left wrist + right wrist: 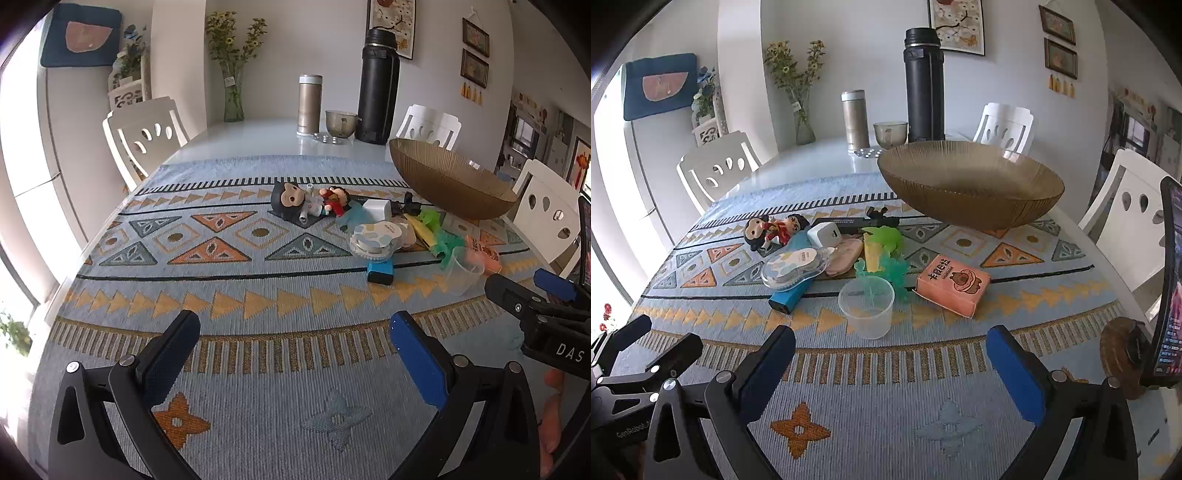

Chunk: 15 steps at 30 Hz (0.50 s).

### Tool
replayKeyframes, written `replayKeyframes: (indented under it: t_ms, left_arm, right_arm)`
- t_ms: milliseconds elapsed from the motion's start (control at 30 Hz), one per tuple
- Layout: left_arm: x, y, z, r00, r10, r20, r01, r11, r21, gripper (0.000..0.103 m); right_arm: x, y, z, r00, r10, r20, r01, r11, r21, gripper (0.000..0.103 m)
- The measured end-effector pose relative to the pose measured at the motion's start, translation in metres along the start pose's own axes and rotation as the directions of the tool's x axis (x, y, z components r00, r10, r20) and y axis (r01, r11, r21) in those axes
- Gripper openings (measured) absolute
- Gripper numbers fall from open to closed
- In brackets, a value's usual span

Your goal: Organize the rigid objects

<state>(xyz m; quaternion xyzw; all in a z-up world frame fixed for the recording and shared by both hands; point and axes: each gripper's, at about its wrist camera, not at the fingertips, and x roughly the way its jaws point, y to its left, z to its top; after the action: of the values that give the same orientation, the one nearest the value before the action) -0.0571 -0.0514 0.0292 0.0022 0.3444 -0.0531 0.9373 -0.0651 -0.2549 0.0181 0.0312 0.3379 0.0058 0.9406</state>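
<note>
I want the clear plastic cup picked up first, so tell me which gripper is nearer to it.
Right. The right gripper is open, directly facing the clear plastic cup. The left gripper is open further left, with the cup off to its right.

Bare patterned blue woven cloth [871, 369] lay open in front of a cluster of small things. A clear plastic cup [866, 308] and a pink cardboard box [951, 288] stood nearest, blocking the way to a ribbed amber glass bowl [971, 184].
</note>
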Motion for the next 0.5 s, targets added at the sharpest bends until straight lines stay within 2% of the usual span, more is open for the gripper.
replayKeyframes:
  t_ms: [500]
  left_arm:
    - [-0.0002,-0.0007,-0.0001,1.000,0.002,-0.001,-0.002,1.000,0.001,0.102]
  right_arm:
    - [-0.0007,0.0029,-0.0005,1.000,-0.014,0.003,0.014,1.000,-0.017,0.103]
